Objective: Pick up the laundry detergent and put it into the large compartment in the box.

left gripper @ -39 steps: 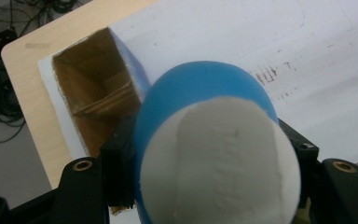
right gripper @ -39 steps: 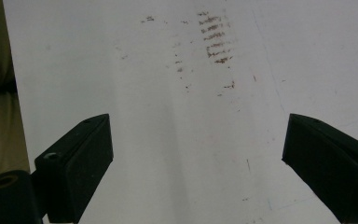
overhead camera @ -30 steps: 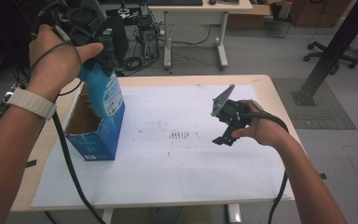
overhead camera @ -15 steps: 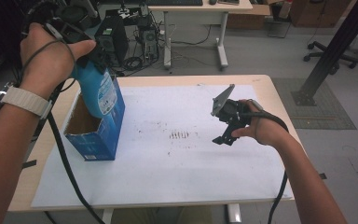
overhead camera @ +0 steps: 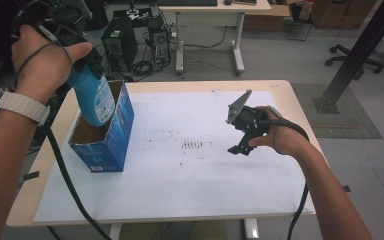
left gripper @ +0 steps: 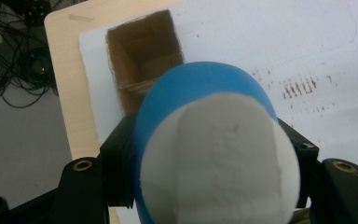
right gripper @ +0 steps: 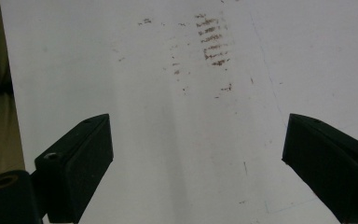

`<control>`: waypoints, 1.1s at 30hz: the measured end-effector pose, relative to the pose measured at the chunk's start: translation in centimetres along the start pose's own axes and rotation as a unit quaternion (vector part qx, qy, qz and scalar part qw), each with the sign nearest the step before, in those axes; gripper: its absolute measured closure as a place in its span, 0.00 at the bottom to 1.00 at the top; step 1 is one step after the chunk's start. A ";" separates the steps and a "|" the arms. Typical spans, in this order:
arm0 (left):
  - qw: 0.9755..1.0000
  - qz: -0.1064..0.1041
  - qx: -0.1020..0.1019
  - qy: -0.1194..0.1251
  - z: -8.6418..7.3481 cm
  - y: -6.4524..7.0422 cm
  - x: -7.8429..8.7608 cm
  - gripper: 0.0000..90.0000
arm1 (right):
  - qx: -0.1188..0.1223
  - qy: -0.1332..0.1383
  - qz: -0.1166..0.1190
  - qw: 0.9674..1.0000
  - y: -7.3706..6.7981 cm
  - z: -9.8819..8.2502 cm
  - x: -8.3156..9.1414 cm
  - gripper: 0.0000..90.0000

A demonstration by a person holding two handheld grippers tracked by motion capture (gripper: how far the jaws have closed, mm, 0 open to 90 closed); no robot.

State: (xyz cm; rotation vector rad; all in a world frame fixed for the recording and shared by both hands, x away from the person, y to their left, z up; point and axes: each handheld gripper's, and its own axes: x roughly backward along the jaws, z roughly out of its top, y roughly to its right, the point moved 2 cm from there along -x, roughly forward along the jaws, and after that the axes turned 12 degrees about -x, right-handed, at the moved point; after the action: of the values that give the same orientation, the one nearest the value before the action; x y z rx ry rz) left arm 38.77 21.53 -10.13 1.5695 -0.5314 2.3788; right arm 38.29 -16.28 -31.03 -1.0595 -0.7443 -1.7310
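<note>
My left gripper is shut on a blue bottle, held upright with its lower end inside the open top of a blue cardboard box. In the left gripper view the bottle, blue with a white end towards the camera, sits clamped between the two black jaws of that gripper. The box's brown inside lies just beyond it. My right gripper hovers over the right part of the white sheet. Its jaws stand wide apart with nothing between them.
The box stands at the table's left side on the sheet. Dark smudges mark the sheet's middle. The wooden table edge runs close to the right hand. Behind the table are a computer tower, cables and a white desk.
The left hand has shifted slightly to the left with the bottle still gripped over the box. The right hand and its gripper have stayed where they were.
</note>
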 end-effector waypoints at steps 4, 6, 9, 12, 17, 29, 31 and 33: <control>1.000 0.005 0.010 0.000 -0.2 -0.5 -0.3 0.42 | -0.001 0.000 0.000 1.000 0.1 0.0 0.0 0.09; 1.000 0.007 0.013 -0.002 -0.3 -0.8 -0.5 0.42 | -0.001 0.000 0.000 1.000 0.1 -0.1 0.0 0.09; 1.000 0.012 0.020 -0.002 -0.4 -1.1 -0.8 0.42 | -0.002 0.000 0.000 1.000 0.2 -0.1 0.1 0.09; 1.000 0.022 0.019 -0.009 -0.5 -1.3 -1.3 0.42 | -0.002 -0.001 0.000 1.000 0.2 -0.1 0.0 0.09; 0.999 0.019 0.027 -0.010 -0.8 -1.6 -2.2 0.42 | -0.004 0.000 0.000 1.000 0.3 -0.1 -0.1 0.09; 0.999 0.016 0.030 -0.014 -1.1 -2.1 -4.0 0.42 | -0.008 -0.004 -0.001 1.000 0.4 -0.2 -0.1 0.09; 0.999 0.015 0.031 -0.013 -1.2 -2.2 -4.4 0.42 | -0.008 -0.003 -0.001 1.000 0.4 -0.2 -0.1 0.09; 0.999 0.012 0.032 -0.013 -1.2 -2.2 -4.7 0.42 | -0.009 -0.003 -0.001 1.000 0.5 -0.2 -0.1 0.09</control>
State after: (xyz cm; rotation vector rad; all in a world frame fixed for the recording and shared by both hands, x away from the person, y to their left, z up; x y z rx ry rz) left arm 40.48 24.08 -14.56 1.6323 -0.4873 2.4178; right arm 38.67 -16.58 -31.21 -1.0769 -0.7346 -1.7395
